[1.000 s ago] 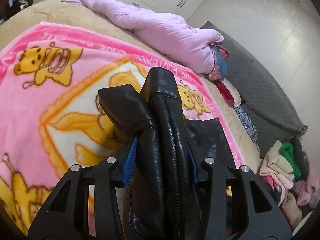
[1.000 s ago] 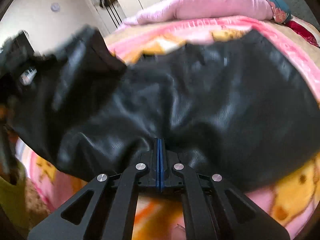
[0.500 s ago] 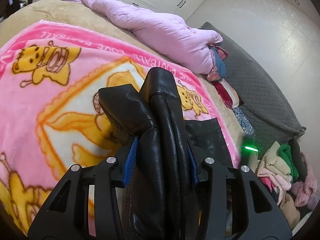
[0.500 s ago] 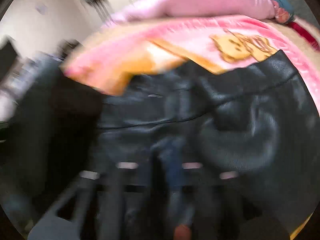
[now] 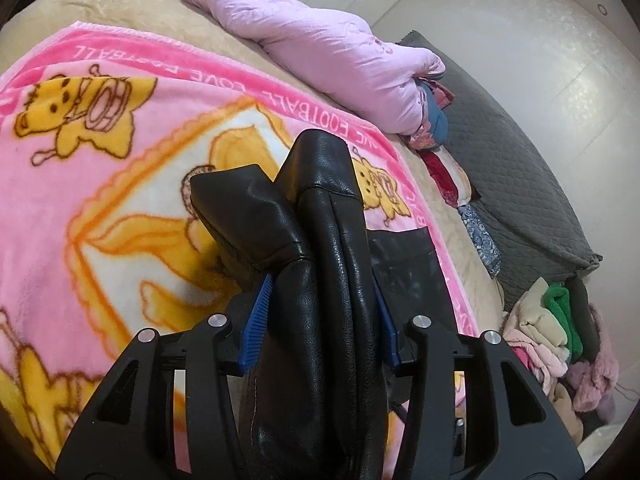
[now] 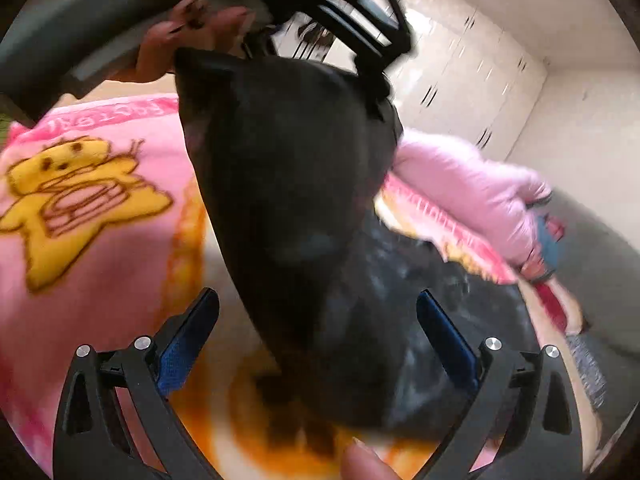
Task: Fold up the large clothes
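Note:
A black leather garment (image 5: 320,248) is bunched between the blue pads of my left gripper (image 5: 320,312), which is shut on it above the pink cartoon blanket (image 5: 100,208). In the right wrist view the same garment (image 6: 296,208) hangs down from the left gripper (image 6: 360,28) at the top, its lower part lying on the blanket (image 6: 92,240). My right gripper (image 6: 316,340) is open, its blue pads (image 6: 188,340) spread either side of the hanging garment without gripping it.
A lilac quilt (image 5: 320,52) lies along the bed's far edge. A grey quilted cushion (image 5: 512,184) and a pile of clothes (image 5: 552,336) sit at the right. White wardrobes (image 6: 472,80) stand behind the bed.
My right gripper has let go of the garment and opened wide, and it has swung to face the hanging part. My left gripper has kept its hold, nearly still.

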Available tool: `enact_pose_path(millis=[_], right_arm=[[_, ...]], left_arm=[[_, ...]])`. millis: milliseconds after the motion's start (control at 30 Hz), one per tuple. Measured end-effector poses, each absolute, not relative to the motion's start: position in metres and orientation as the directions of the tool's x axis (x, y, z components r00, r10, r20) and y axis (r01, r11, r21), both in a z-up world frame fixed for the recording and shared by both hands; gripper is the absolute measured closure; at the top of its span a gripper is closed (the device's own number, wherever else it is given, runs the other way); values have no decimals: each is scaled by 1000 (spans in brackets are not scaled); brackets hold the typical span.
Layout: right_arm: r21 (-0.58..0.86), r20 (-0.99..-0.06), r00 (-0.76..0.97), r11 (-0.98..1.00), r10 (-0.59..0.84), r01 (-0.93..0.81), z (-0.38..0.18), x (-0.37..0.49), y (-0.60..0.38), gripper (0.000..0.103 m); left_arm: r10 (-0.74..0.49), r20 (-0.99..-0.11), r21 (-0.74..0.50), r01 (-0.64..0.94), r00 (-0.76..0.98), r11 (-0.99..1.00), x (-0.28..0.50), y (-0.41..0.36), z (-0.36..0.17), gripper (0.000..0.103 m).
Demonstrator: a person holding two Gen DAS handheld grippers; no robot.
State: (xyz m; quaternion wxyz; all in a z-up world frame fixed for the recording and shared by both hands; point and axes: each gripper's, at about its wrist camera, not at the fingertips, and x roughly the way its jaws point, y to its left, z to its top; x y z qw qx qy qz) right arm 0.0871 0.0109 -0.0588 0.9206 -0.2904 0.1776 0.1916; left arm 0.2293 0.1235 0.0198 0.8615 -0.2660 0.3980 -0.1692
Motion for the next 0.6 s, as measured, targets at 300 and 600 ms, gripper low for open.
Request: enact_pose_path(millis=[300,600], right_arm=[[-123,-428,813,866,394,-485,-11,109,-42,86],[185,-378,835,916,400,-355,36,152,-169,87]], left_arm=[[-544,-566,-585,162,620,794,237,89,56,63],[-637,-420,-569,359,647,740,242,17,128,53]])
